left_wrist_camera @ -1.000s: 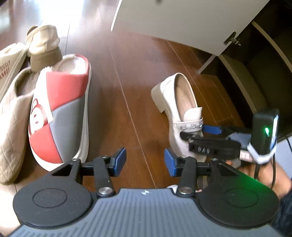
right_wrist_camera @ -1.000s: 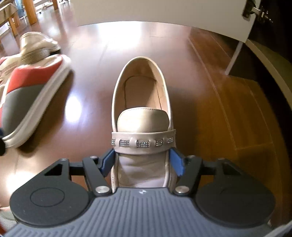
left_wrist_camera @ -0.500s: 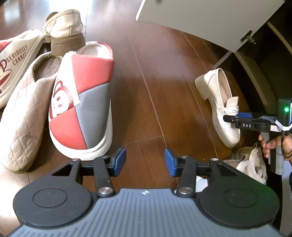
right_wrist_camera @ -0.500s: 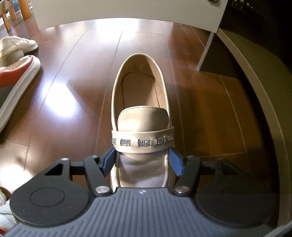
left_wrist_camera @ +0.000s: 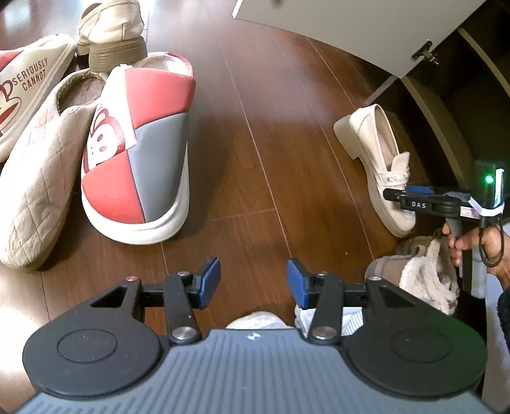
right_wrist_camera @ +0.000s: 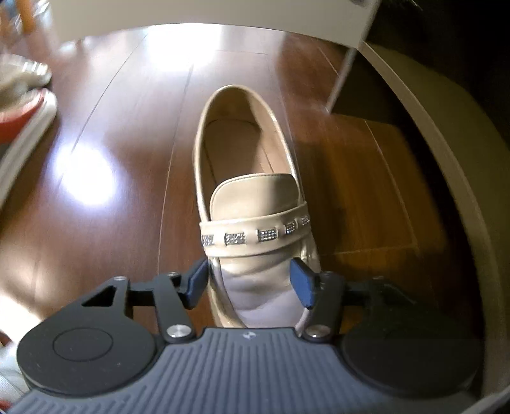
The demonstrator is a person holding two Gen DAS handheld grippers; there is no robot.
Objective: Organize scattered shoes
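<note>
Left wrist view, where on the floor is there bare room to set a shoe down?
A wide bare strip of brown wood floor runs between the red and grey slipper and the cream loafer. Crowded at left, where the quilted beige slipper and others overlap, and by the fleecy boot.

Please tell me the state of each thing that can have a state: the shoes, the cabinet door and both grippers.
cream loafer: upright on the floor, toe between the right gripper's pads.
right gripper: jaws opening around the loafer's toe.
left gripper: open, empty.
red and grey slipper: upright, leaning on the quilted slipper.
second loafer: tipped on its side.
cabinet door: open.
</note>
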